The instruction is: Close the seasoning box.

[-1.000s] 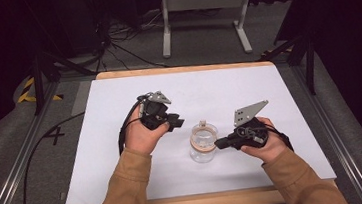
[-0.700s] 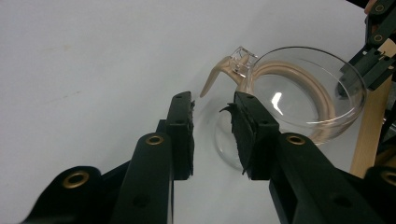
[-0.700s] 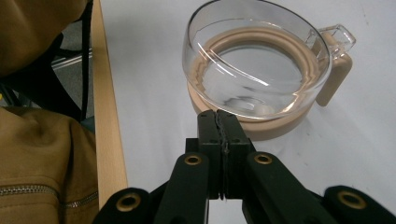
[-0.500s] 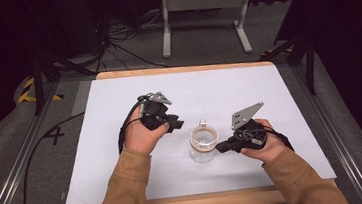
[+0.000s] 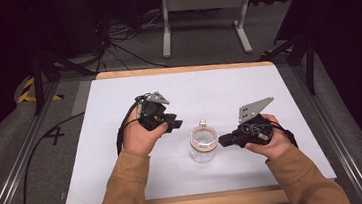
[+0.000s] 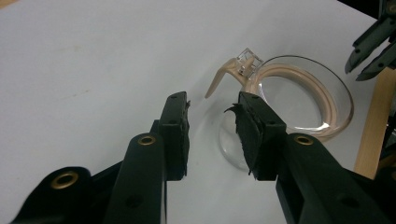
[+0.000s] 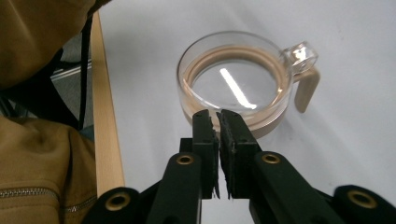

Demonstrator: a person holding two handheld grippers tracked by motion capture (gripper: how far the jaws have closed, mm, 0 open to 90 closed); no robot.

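Glass jar [image 5: 202, 144] mid-table, btwn both grippers, room around.

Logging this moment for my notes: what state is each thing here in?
Glass jar: upright on the table, lid on, latch lever sticking out, held by neither gripper.
Left gripper: jaws apart, just been opening, nothing between them.
Right gripper: jaws a narrow slit apart, just been opening, nothing between them.

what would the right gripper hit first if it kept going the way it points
Most likely the clear glass jar with the tan rim: the right gripper points straight at its near rim, fingers just short of it, though depth is hard to judge.
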